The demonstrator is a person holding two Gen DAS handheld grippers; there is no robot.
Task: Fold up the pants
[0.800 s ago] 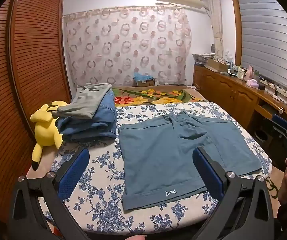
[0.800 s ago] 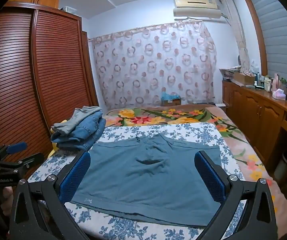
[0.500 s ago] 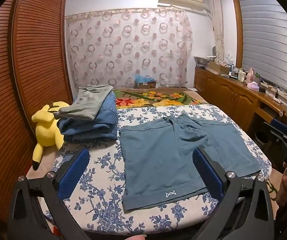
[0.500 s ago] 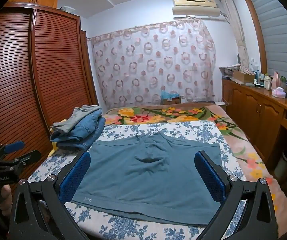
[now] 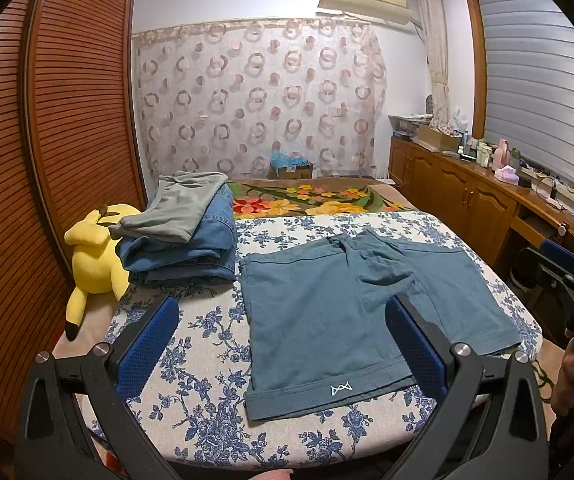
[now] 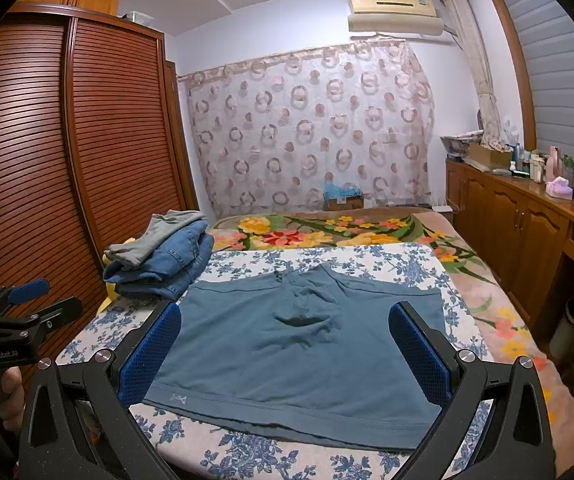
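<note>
A pair of teal shorts (image 5: 327, 312) lies spread flat on the floral sheet (image 5: 191, 360) of the bed, leg hems toward me; it also shows in the right wrist view (image 6: 299, 356). My left gripper (image 5: 283, 336) is open and empty, held above the near edge of the bed, left of the shorts' middle. My right gripper (image 6: 285, 344) is open and empty, held above the near hem. Each gripper shows in the other's view, the left gripper (image 6: 19, 312) at far left, the right gripper (image 5: 559, 276) at far right.
A stack of folded jeans and grey pants (image 5: 187, 232) sits at the back left of the bed, next to a yellow plush toy (image 5: 95, 256). A slatted wooden wardrobe (image 5: 47, 160) stands on the left. A wooden counter (image 5: 487, 200) with bottles runs along the right.
Both grippers have shifted slightly, the views tilting up a little. The shorts have not moved and both grippers stay open.
</note>
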